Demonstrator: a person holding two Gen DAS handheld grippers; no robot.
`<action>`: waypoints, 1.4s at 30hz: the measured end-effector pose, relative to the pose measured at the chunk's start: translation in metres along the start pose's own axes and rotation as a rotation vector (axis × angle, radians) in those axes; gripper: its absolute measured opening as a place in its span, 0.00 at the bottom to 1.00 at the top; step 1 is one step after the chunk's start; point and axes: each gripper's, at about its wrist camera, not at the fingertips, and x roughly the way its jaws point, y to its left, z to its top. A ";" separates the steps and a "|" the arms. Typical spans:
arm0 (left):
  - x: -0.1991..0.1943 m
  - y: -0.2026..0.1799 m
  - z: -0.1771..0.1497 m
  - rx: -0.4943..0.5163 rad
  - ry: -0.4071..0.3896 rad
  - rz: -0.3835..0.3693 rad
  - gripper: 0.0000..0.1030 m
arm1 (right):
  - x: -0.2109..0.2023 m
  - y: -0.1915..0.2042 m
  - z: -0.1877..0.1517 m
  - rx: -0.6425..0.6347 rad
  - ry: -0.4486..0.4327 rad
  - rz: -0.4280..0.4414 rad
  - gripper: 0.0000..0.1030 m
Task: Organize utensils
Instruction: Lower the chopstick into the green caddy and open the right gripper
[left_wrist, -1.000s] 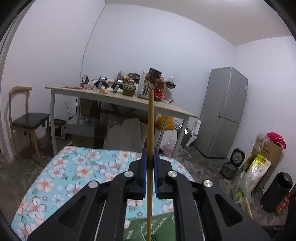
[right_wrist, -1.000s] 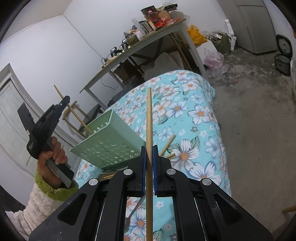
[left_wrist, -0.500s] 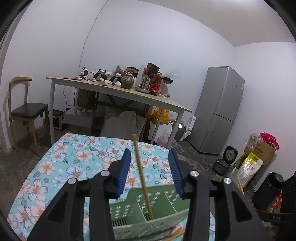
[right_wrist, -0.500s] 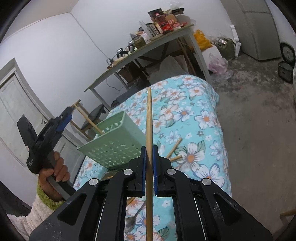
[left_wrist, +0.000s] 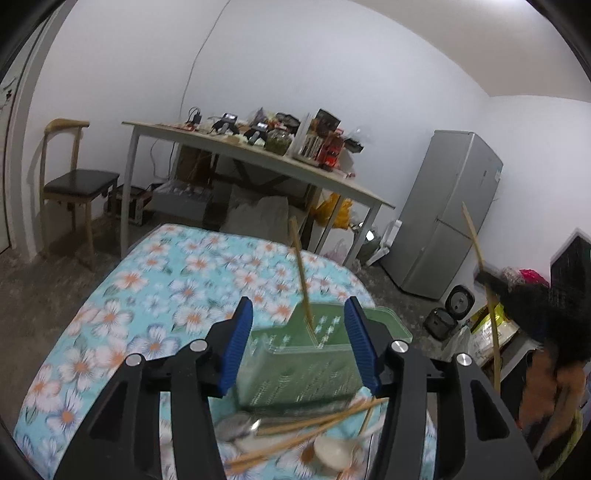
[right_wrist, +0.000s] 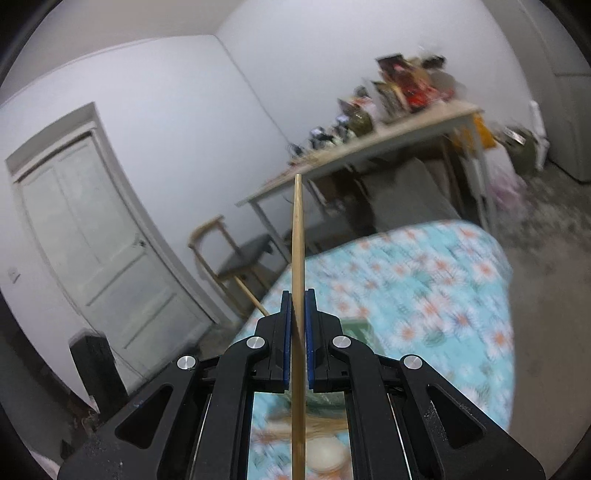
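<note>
My left gripper (left_wrist: 301, 347) is wide open w/ nothing in it, hanging right over the green caddy (left_wrist: 317, 354). One chopstick (left_wrist: 303, 280) stands tilted in there. My right gripper (right_wrist: 297, 343) is clamped on another chopstick (right_wrist: 297, 295), long axis running straight out along the fingers. Caddy sits below and just ahead of it, so imo the right goes next, tip down.

Both grippers are matte black with angular linkage arms, triangular cut-outs and round silver screws. The left gripper (left_wrist: 300, 343) has ribbed blue pads (left_wrist: 236, 343); the right gripper (right_wrist: 297, 343) shows thin blue pad edges.
</note>
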 end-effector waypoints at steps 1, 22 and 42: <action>-0.002 0.002 -0.004 0.000 0.008 0.005 0.49 | 0.007 0.006 0.007 -0.007 -0.013 0.027 0.05; -0.032 0.050 -0.052 -0.027 0.063 0.130 0.49 | 0.159 0.014 0.032 -0.063 -0.035 -0.037 0.05; -0.033 0.052 -0.052 -0.045 0.055 0.113 0.49 | 0.150 0.031 -0.002 -0.186 -0.020 -0.161 0.08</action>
